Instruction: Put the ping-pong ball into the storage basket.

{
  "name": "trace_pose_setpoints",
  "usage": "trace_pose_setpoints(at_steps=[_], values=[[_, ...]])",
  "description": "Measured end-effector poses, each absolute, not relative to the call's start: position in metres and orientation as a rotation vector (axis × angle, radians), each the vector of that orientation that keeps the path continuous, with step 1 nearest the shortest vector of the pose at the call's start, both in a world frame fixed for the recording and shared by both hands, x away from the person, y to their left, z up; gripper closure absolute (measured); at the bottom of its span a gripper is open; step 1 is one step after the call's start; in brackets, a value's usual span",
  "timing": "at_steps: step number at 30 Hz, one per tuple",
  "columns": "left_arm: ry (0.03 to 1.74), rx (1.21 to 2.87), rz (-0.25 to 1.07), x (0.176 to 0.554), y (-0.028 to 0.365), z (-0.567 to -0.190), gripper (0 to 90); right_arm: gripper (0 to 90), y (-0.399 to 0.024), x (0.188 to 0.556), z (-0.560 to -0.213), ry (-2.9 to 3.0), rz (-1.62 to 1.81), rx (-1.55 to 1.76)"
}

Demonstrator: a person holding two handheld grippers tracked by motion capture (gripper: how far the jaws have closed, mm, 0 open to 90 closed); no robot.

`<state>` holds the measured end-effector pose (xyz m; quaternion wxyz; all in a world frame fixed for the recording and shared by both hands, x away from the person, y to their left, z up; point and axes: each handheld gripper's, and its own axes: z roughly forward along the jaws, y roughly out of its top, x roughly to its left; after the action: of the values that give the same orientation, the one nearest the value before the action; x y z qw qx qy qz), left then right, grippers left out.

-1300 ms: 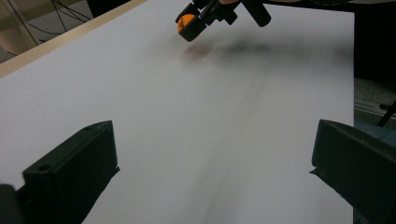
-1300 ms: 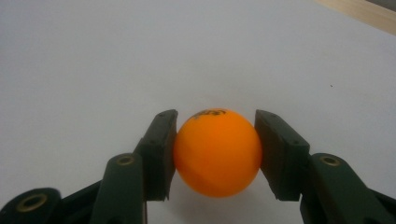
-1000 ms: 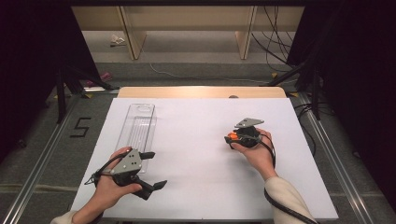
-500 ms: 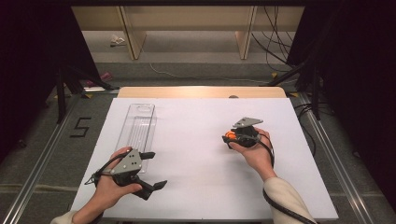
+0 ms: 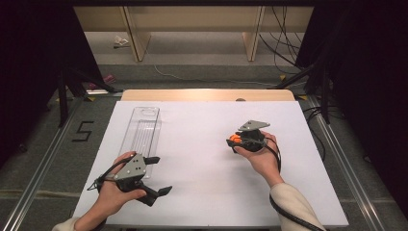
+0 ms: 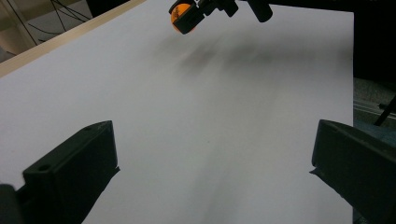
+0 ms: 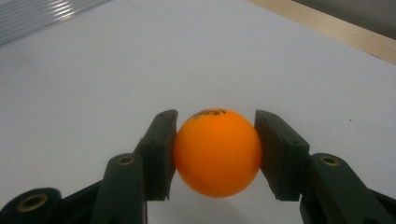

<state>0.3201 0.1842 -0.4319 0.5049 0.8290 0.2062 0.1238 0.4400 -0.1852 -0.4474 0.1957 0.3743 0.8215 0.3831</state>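
Orange ball (image 7: pixel 217 151) clamped between the two black jaws of the right gripper (image 5: pixel 236 139), pads pressing on opposite sides at about the widest part, lifted clear of the white table (image 5: pixel 202 144) right of centre, with dark print showing on top of the ball. Looks like a table-tennis ball: judged very light, hollow, smooth and round, so likely to squirt out if pinched off-centre and to dent under a hard squeeze; best held as here, across the middle, with only modest pressure, and put down gently since it will probably roll or bounce away on the flat sheet. Left gripper (image 5: pixel 156 175) low at the near left edge, jaws standing wide apart with nothing between them. Clear ridged tray (image 5: pixel 142 130) lying lengthwise on the left, well apart from the ball
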Motion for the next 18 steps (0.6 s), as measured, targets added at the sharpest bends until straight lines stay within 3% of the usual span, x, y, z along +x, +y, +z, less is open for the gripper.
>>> trace_pose_setpoints(at_steps=[18], values=[[0.498, 2.001, 0.299, 0.3200, 0.1841, -0.4319, 0.0, 51.4, -0.1770, 0.4363, -0.4420, 2.304, 1.104, 1.021]])
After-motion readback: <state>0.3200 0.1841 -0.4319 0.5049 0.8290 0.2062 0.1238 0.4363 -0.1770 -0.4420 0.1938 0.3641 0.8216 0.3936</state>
